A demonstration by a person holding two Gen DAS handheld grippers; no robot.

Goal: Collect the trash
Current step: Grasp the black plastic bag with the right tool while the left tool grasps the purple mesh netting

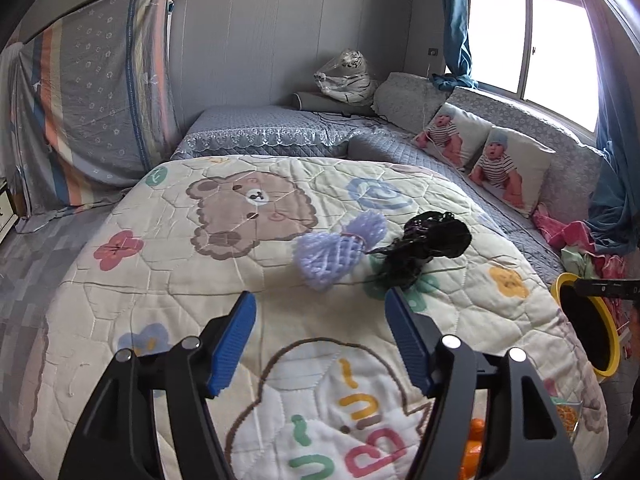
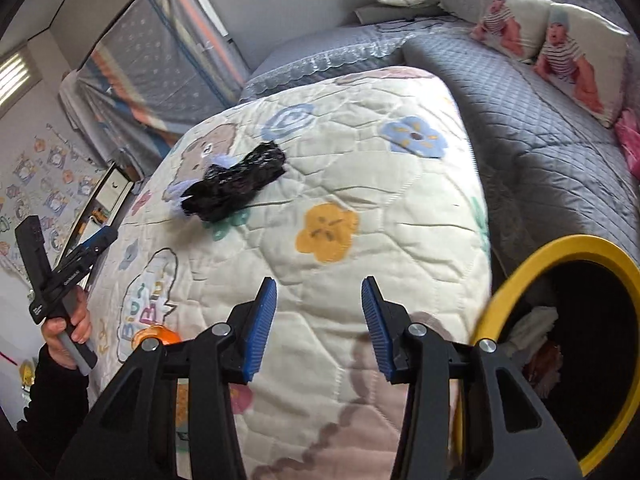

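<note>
Spread over the bed, the cartoon quilt (image 1: 168, 280) carries a purple foam net (image 1: 336, 250) touching a crumpled black bag (image 1: 424, 246), both uncollected, while both grippers, left (image 1: 320, 312) and right (image 2: 319, 298), gape empty and the yellow-rimmed bin (image 2: 520, 264) already holds some scraps.

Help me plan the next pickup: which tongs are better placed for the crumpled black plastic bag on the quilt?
Left. The left tongs hang open right before the crumpled black plastic bag; the right tongs are farther back.

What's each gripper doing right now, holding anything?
Left gripper: open, empty, short of the black bag.
Right gripper: open, empty, beside the yellow bin.
</note>
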